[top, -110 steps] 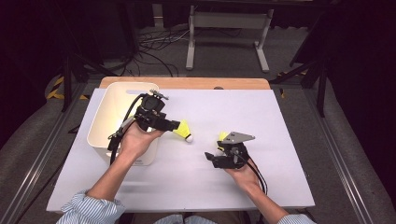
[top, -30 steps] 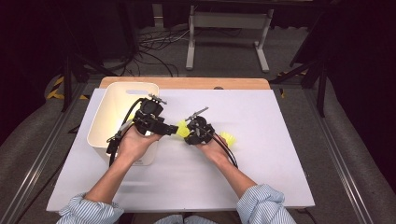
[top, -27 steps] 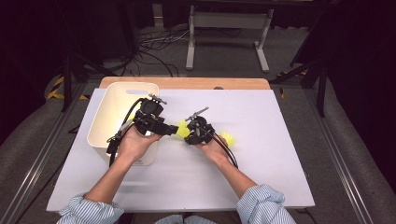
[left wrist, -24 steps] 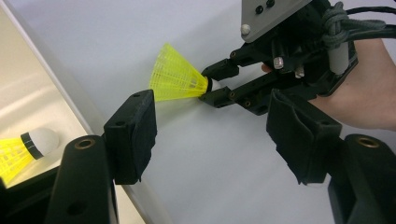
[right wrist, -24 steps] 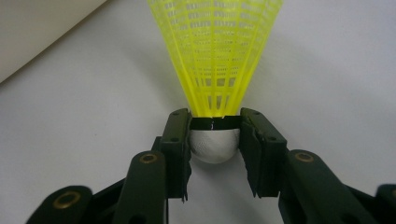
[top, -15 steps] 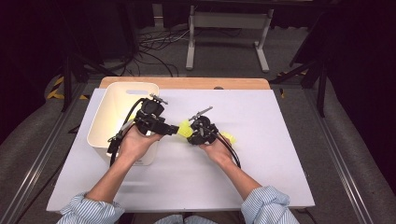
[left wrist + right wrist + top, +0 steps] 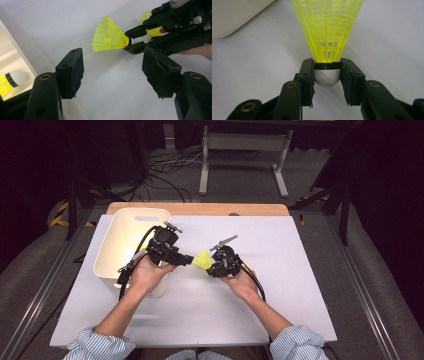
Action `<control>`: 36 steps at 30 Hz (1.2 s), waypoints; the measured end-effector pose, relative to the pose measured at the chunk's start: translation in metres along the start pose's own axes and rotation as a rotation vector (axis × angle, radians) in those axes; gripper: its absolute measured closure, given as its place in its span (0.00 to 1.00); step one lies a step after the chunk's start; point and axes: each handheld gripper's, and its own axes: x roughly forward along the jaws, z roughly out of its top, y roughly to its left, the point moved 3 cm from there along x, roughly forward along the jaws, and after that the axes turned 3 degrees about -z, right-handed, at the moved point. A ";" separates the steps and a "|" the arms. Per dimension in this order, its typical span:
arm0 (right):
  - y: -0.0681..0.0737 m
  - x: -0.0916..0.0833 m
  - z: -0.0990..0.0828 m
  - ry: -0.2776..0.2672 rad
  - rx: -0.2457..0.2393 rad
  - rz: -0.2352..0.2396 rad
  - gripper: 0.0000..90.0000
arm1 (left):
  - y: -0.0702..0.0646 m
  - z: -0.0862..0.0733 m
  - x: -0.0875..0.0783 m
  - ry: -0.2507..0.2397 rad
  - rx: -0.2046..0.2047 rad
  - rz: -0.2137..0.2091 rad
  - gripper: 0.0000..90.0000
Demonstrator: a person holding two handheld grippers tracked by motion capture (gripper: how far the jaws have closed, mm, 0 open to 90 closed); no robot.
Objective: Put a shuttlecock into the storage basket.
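Observation:
A yellow mesh shuttlecock (image 7: 202, 259) (image 7: 108, 35) (image 7: 327, 30) with a white cork head hangs just above the white table between the two hands. My right gripper (image 7: 210, 268) (image 7: 327, 75) (image 7: 131, 40) is shut on its cork head, and the skirt points left toward the other hand. My left gripper (image 7: 188, 261) (image 7: 115, 75) stands open beside the white bin (image 7: 112, 247), with its jaws aimed at the shuttlecock and nothing between them. A second shuttlecock (image 7: 11, 80) lies in the bin.
The white table (image 7: 300, 285) has free room to the right and in front of the hands. The bin's rounded corner (image 7: 237, 15) is close to the held shuttlecock. A bit of yellow mesh (image 7: 148, 16) shows behind the right gripper. Cables and a metal stand are on the floor beyond.
My right gripper has shifted a little to the right with the shuttlecock, so the skirt is now farther from the left gripper's jaws. The left hand has kept still.

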 end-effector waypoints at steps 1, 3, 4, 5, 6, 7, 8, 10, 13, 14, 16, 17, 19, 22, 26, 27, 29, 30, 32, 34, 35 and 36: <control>0.000 -0.001 -0.001 0.001 0.002 0.002 0.72 | 0.000 0.000 0.000 0.000 0.001 0.000 0.38; 0.000 -0.004 -0.004 0.000 -0.002 0.005 0.72 | -0.001 0.000 0.000 -0.001 0.003 -0.001 0.38; 0.000 -0.005 -0.005 0.002 0.000 0.004 0.72 | -0.001 0.000 0.000 -0.002 0.004 -0.002 0.38; 0.000 -0.006 -0.006 0.000 -0.005 0.007 0.72 | -0.002 0.000 0.000 -0.004 0.005 -0.001 0.39; -0.001 -0.008 -0.008 0.000 -0.005 0.008 0.72 | -0.002 0.000 0.000 -0.005 0.005 -0.003 0.39; -0.001 -0.009 -0.009 -0.002 -0.006 0.011 0.72 | -0.003 0.000 0.000 -0.004 0.005 -0.003 0.39; -0.001 -0.011 -0.010 -0.002 -0.005 0.013 0.72 | -0.003 0.000 0.000 -0.002 0.005 -0.004 0.39; -0.002 -0.014 -0.013 0.000 -0.007 0.015 0.72 | -0.004 0.000 0.000 0.000 0.006 -0.004 0.39; -0.003 -0.019 -0.017 -0.003 -0.007 0.018 0.72 | -0.005 0.000 0.001 0.001 0.004 -0.010 0.40; -0.003 -0.021 -0.018 -0.004 -0.006 0.021 0.72 | -0.006 0.000 0.001 0.002 0.005 -0.009 0.40; -0.003 -0.025 -0.020 -0.003 -0.004 0.026 0.72 | -0.007 0.000 0.001 0.006 0.009 -0.014 0.41; -0.003 -0.027 -0.021 -0.006 -0.011 0.028 0.72 | -0.007 0.000 0.002 0.006 0.009 -0.015 0.41; -0.003 -0.029 -0.022 -0.006 -0.010 0.030 0.72 | -0.008 0.000 0.002 0.009 0.010 -0.019 0.41; -0.002 -0.034 -0.025 -0.007 -0.016 0.036 0.72 | -0.010 0.000 0.003 0.012 0.012 -0.021 0.42; -0.001 -0.038 -0.028 -0.010 -0.025 0.044 0.72 | -0.014 0.000 0.004 0.016 0.018 -0.031 0.43; 0.000 -0.039 -0.028 -0.010 -0.027 0.045 0.72 | -0.015 0.000 0.004 0.017 0.021 -0.031 0.43; 0.001 -0.040 -0.029 -0.009 -0.025 0.047 0.72 | -0.016 0.000 0.005 0.018 0.023 -0.034 0.44; 0.003 -0.041 -0.029 -0.011 -0.028 0.050 0.72 | -0.017 0.000 0.006 0.021 0.026 -0.035 0.44; 0.004 -0.043 -0.030 -0.014 -0.038 0.055 0.72 | -0.019 0.000 0.007 0.023 0.027 -0.039 0.44; 0.006 -0.044 -0.030 -0.011 -0.044 0.061 0.72 | -0.021 -0.001 0.008 0.025 0.031 -0.042 0.44; 0.007 -0.044 -0.030 -0.013 -0.046 0.063 0.72 | -0.021 -0.001 0.008 0.026 0.032 -0.046 0.44; 0.007 -0.045 -0.030 -0.013 -0.046 0.062 0.72 | -0.022 -0.001 0.009 0.028 0.034 -0.048 0.45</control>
